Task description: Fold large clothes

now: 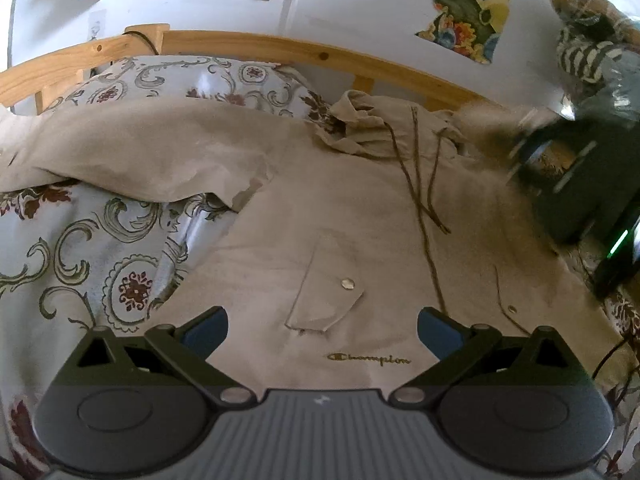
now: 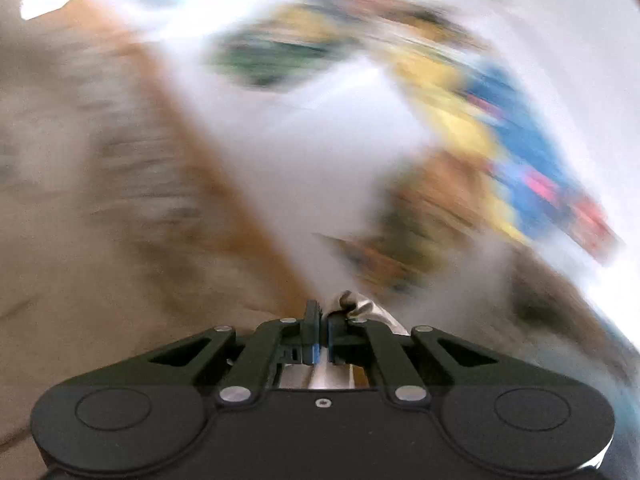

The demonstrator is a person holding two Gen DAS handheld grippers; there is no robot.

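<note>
A beige Champion hooded jacket [image 1: 360, 216] lies spread on the bed, front up, with a snap pocket [image 1: 326, 292] and dark drawstrings [image 1: 420, 184]. One sleeve [image 1: 120, 152] stretches to the left over the pillow. My left gripper [image 1: 322, 330] is open and empty, just above the jacket's lower front. My right gripper [image 2: 323, 326] is shut on a pinch of pale fabric [image 2: 352, 304]; its view is heavily motion-blurred. It shows blurred in the left wrist view [image 1: 576, 176] at the jacket's right side.
The bed has a floral sheet [image 1: 92, 264], a matching pillow [image 1: 192, 80] and a wooden headboard rail [image 1: 280, 46] against a white wall with posters. Piled items [image 1: 592, 52] stand at the far right.
</note>
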